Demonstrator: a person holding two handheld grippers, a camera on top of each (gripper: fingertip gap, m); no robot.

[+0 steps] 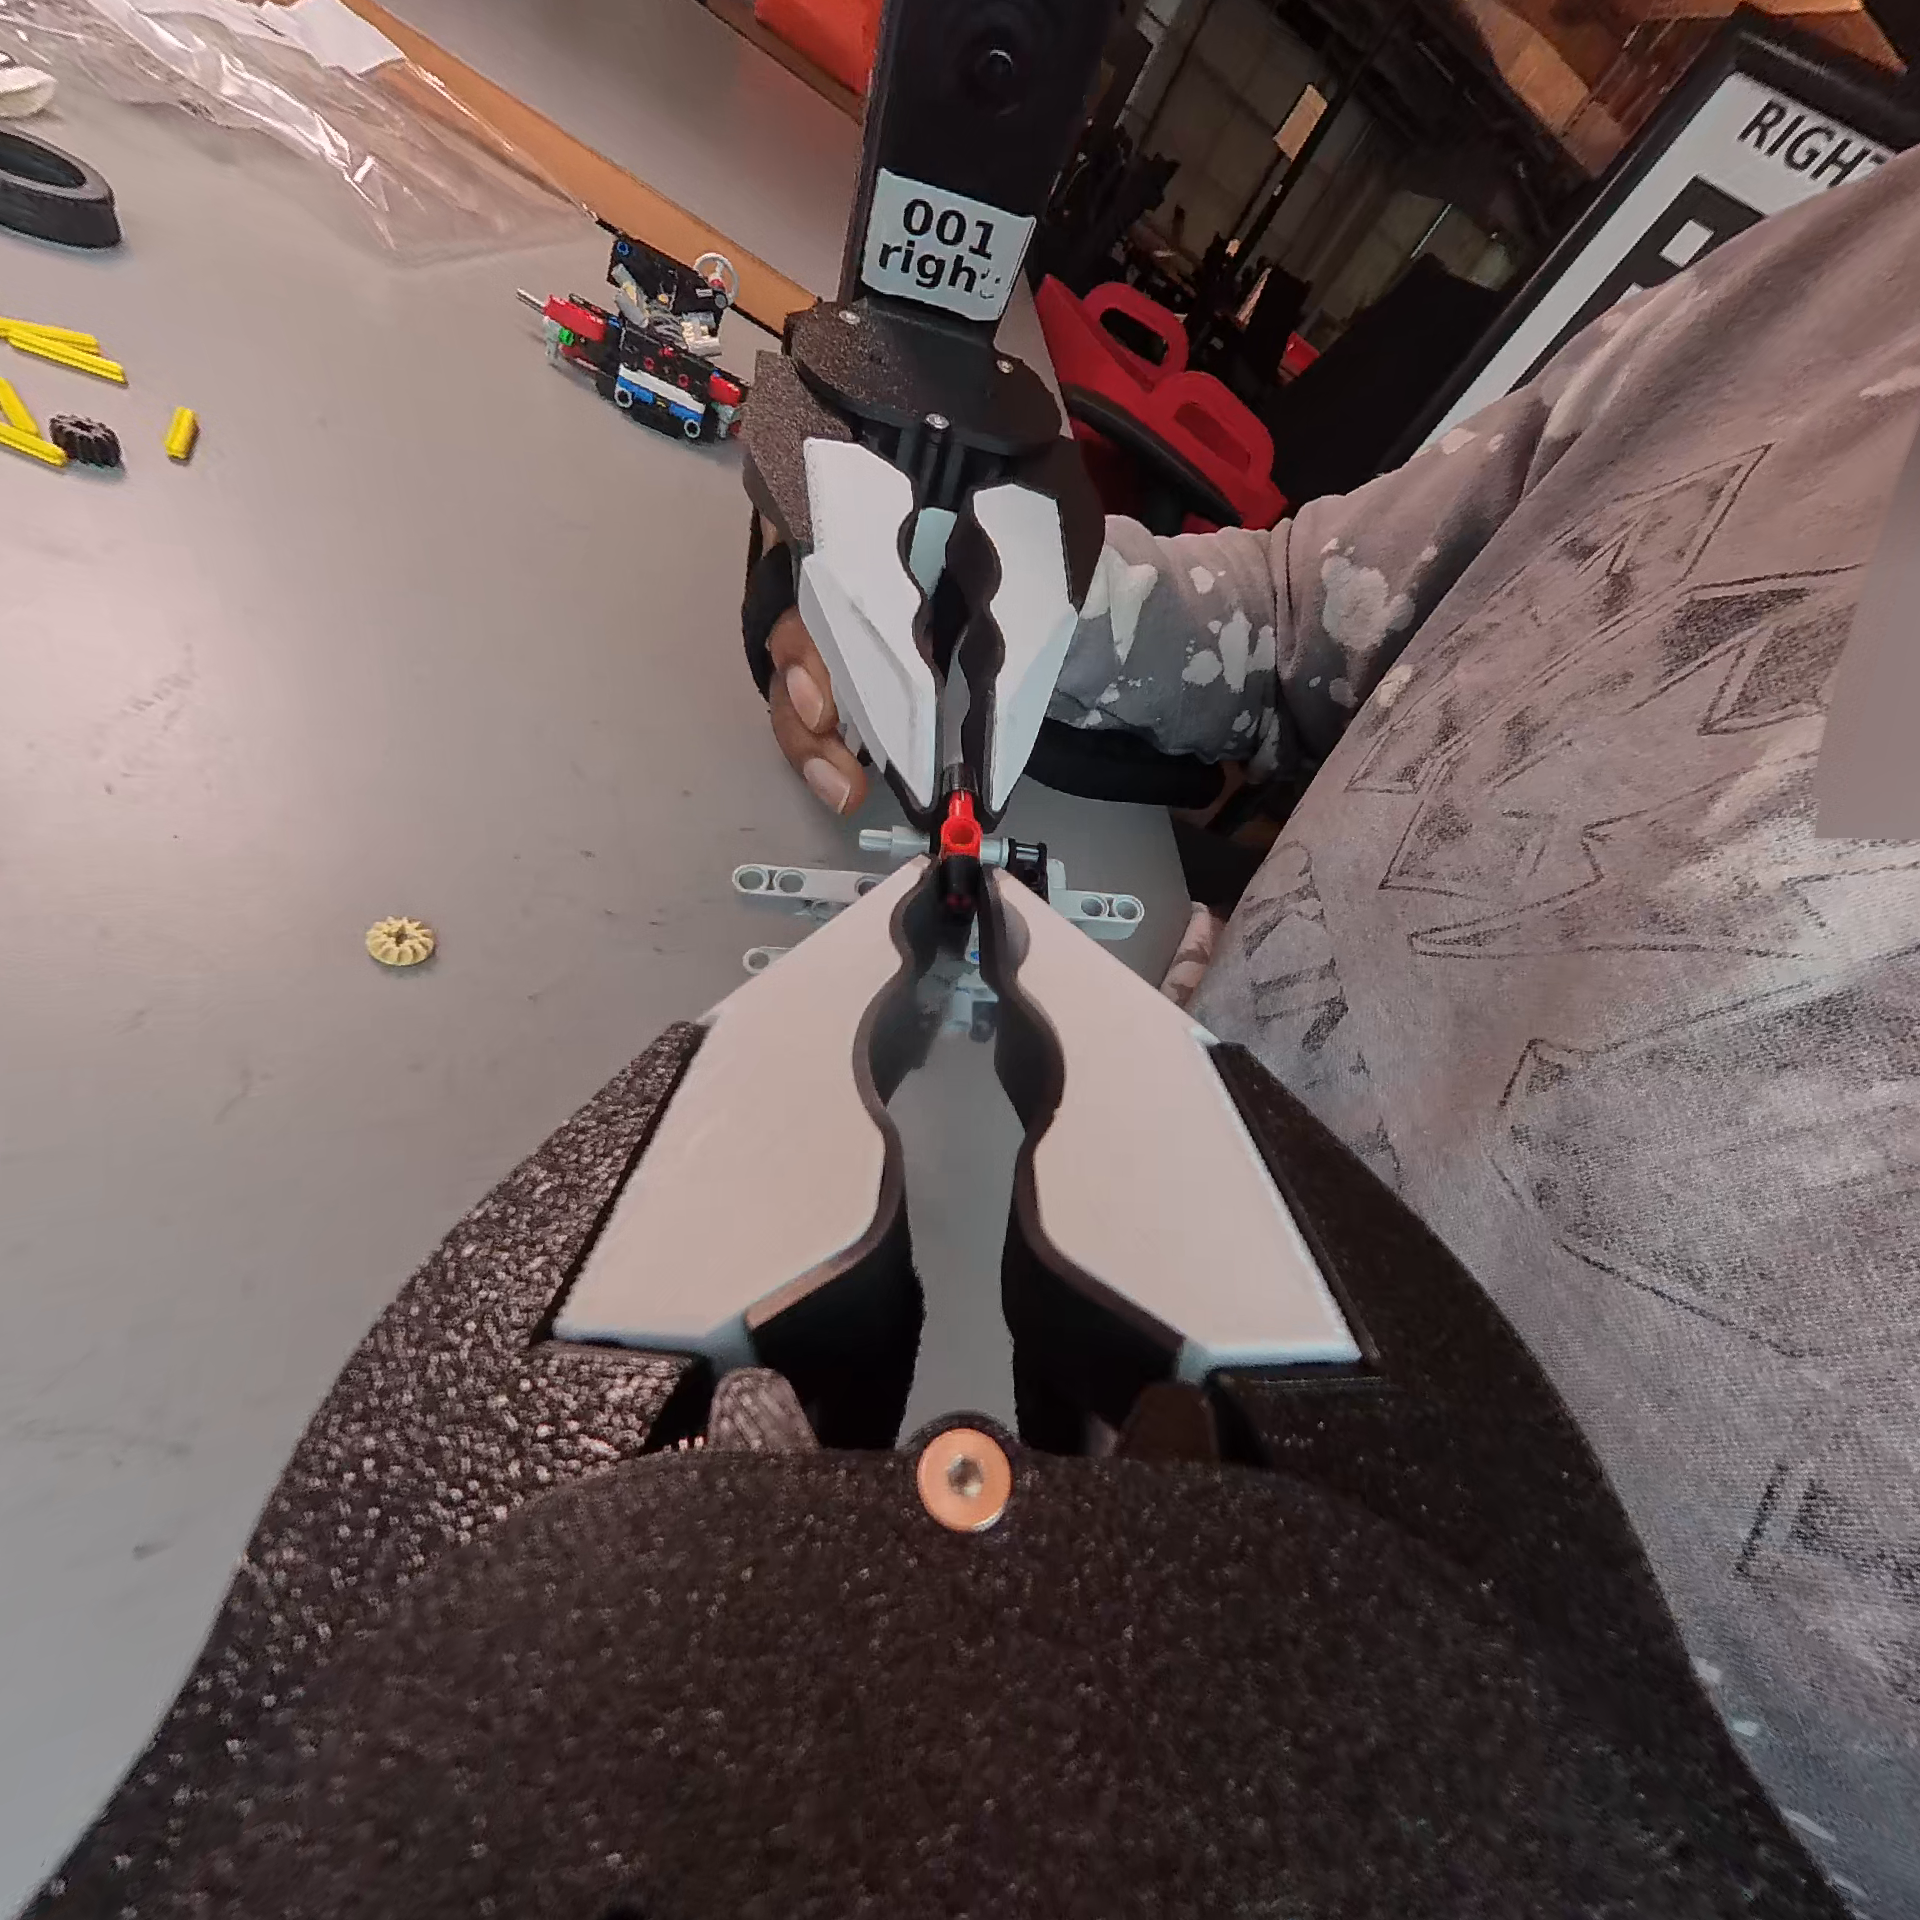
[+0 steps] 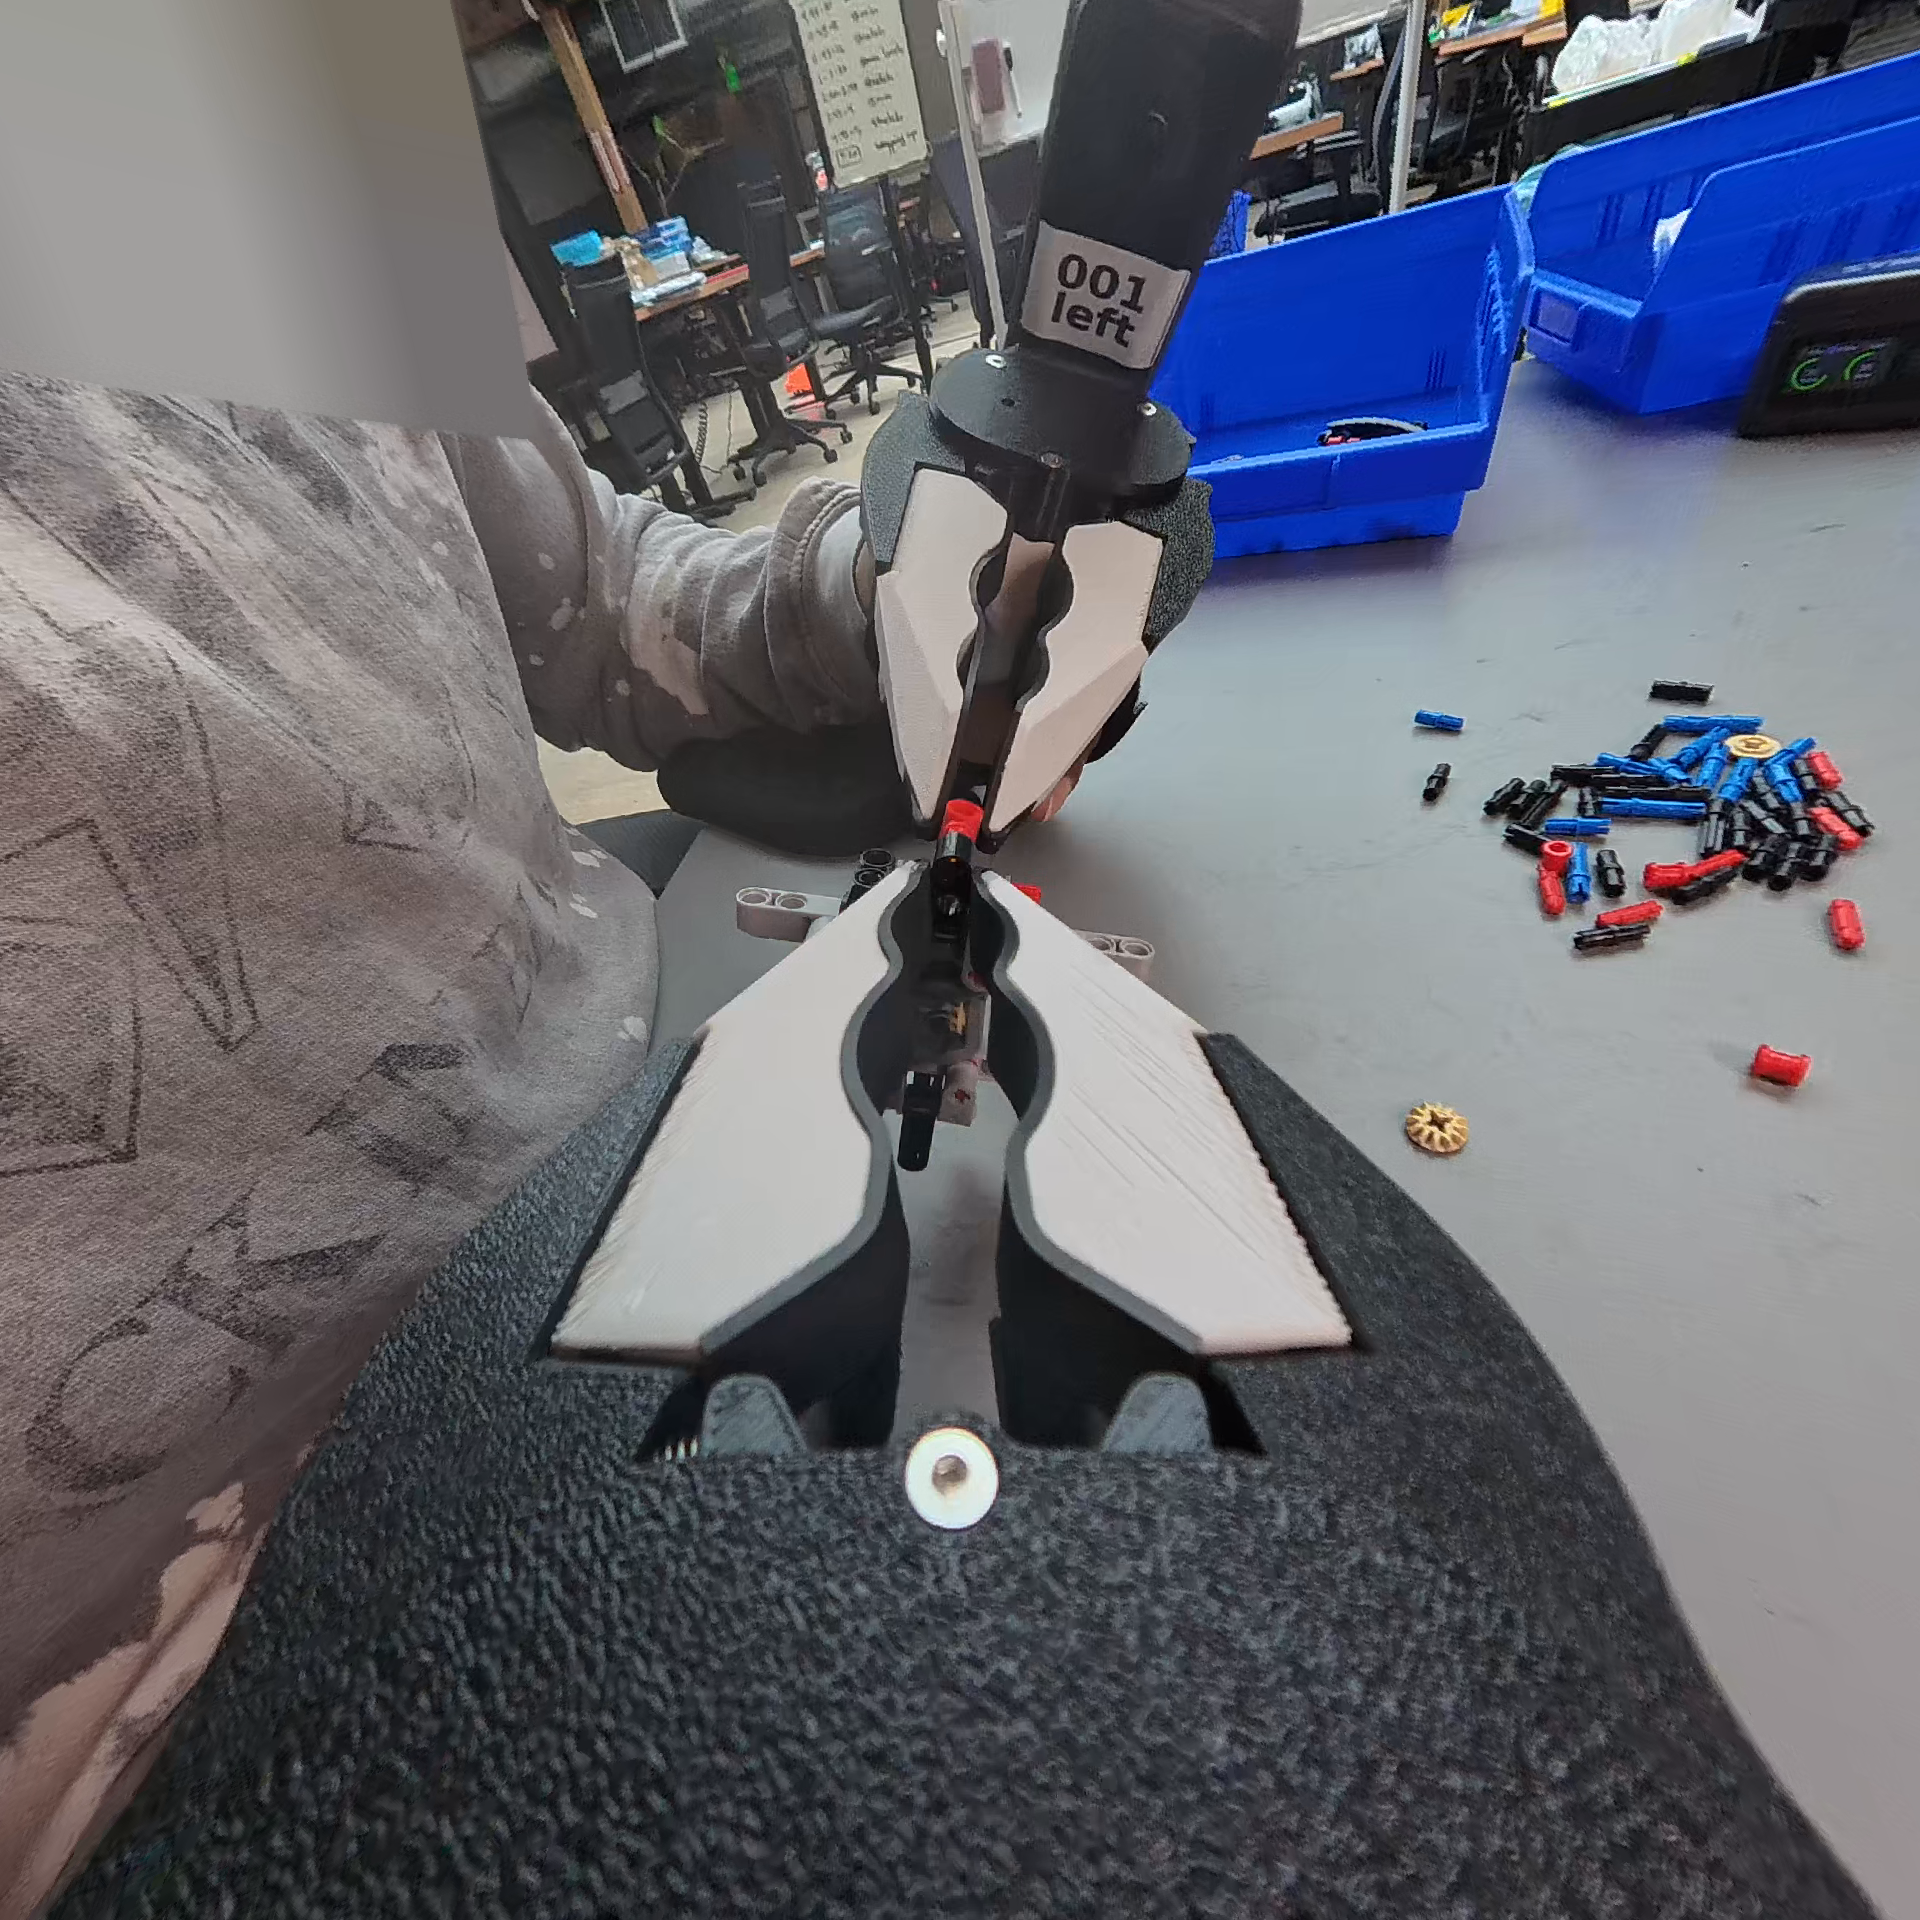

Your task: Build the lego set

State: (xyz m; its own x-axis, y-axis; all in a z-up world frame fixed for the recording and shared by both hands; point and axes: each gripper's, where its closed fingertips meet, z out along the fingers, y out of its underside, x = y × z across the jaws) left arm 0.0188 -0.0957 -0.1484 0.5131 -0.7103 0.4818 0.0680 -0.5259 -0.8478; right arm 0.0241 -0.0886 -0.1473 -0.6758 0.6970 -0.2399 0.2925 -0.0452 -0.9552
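A small lego assembly sits just above the table's near edge, with a red connector (image 1: 962, 834), black parts and light grey beams (image 1: 774, 881). My left gripper (image 1: 956, 883) is shut on its black middle part. My right gripper (image 1: 961, 805) comes in from the opposite side, tip to tip, and is shut on the red connector end. In the right wrist view my right gripper (image 2: 948, 878) grips the black part, with a black pin (image 2: 914, 1122) hanging between its fingers. There the left gripper (image 2: 961, 826) meets it at the red piece (image 2: 961, 818). Most of the assembly is hidden by fingers.
A partly built lego model (image 1: 665, 353), yellow axles (image 1: 62, 348), a black gear (image 1: 85, 438), a tan gear (image 1: 400, 942), a tyre (image 1: 52, 192) and plastic bags (image 1: 312, 104) lie to the left. A pile of pins (image 2: 1704, 810), a red bush (image 2: 1780, 1065) and blue bins (image 2: 1351, 384) lie to the right. The tips of both grippers are at nearly the same place.
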